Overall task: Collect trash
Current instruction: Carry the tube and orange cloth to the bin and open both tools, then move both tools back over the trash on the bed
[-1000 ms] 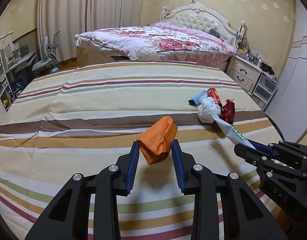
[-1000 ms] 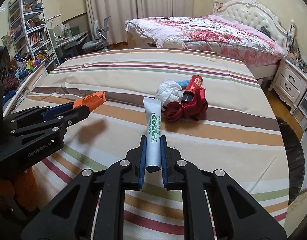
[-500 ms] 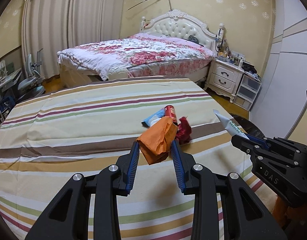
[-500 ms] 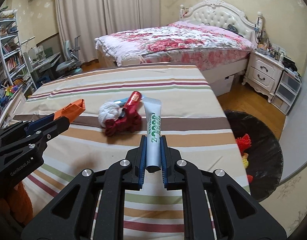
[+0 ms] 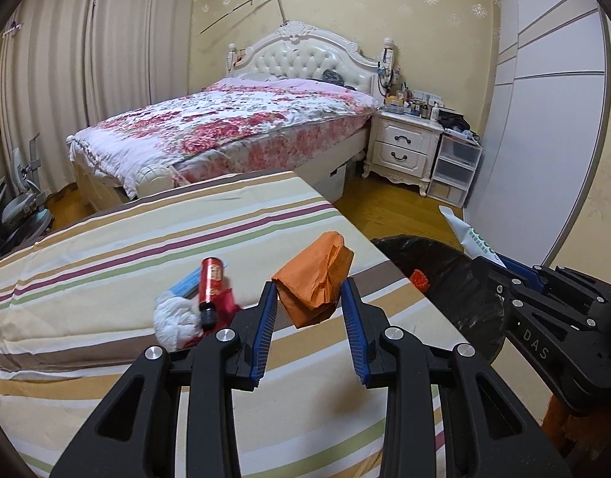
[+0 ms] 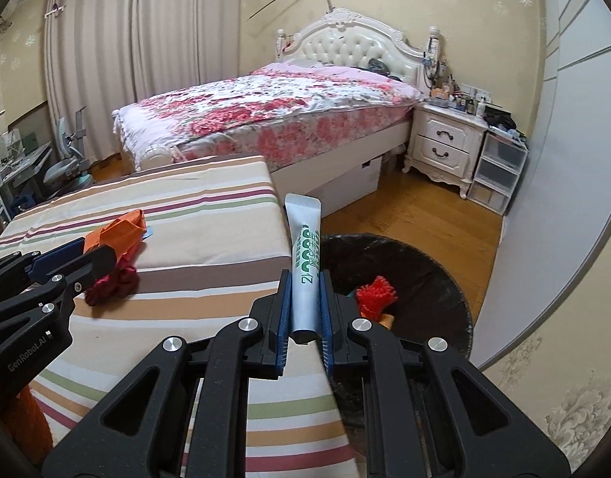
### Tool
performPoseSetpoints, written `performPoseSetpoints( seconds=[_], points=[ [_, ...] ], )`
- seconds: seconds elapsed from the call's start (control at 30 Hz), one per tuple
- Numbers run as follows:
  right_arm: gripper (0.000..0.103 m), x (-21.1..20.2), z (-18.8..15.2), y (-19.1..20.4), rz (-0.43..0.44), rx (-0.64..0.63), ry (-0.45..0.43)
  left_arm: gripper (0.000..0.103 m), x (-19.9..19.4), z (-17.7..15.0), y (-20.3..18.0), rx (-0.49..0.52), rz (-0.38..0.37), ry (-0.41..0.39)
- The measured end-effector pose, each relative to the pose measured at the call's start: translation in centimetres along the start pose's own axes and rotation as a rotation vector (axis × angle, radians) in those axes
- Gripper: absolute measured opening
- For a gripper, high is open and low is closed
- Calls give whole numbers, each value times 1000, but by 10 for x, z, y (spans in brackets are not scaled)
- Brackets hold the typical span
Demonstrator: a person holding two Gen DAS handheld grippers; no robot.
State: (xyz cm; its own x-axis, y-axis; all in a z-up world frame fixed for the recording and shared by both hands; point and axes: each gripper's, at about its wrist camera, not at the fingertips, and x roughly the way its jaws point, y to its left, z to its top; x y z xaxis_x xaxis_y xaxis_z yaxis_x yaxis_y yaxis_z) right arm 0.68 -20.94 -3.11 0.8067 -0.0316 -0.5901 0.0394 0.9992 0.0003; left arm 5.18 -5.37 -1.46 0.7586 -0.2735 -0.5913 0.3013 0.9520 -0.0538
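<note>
Two pieces of trash are in your grip. Your left hand-held gripper (image 5: 309, 298) pinches a crumpled orange wad (image 5: 314, 279) between its blue pads, held up over the striped surface (image 5: 106, 247) near its right edge. Your right hand-held gripper (image 6: 305, 298) is pressed tight on a white tube (image 6: 305, 263) with green print, pointing away from you — its flat crimped end is up and its cap end sits low between the pads.

Beyond the tube, on the wooden floor (image 6: 417, 211) beside the surface, lies the black-lined bin (image 6: 437, 279); a red tufted bit (image 6: 377, 290) and something orange are already inside it.

Still on the surface, left of the orange wad in the left view, a small heap remains: a red bottle (image 5: 210, 286) lying across a white wad (image 5: 174, 318), a blue-and-white packet (image 5: 184, 285) behind it, and dark red crumpled stuff (image 6: 114, 279) touching them.

Past the surface you see a bed (image 5: 241, 127) with a floral cover and a white nightstand (image 5: 405, 147) — both well apart from the trash.
</note>
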Motion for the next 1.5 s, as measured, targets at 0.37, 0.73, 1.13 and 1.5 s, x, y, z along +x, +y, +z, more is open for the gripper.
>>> performPoseSetpoints(
  seconds=[0.37, 0.73, 1.13, 1.5],
  points=[
    [14, 27, 0, -46, -47, 78, 19, 34, 48, 16, -60, 76, -43, 35],
    [14, 51, 5, -66, -72, 118, 38, 35, 80, 28, -85, 103, -43, 77],
    [43, 60, -1, -87, -95, 169, 43, 67, 102, 28, -91, 110, 0, 100],
    [57, 53, -2, -95, -133, 198, 37, 77, 94, 32, -75, 62, 9, 105]
  ],
)
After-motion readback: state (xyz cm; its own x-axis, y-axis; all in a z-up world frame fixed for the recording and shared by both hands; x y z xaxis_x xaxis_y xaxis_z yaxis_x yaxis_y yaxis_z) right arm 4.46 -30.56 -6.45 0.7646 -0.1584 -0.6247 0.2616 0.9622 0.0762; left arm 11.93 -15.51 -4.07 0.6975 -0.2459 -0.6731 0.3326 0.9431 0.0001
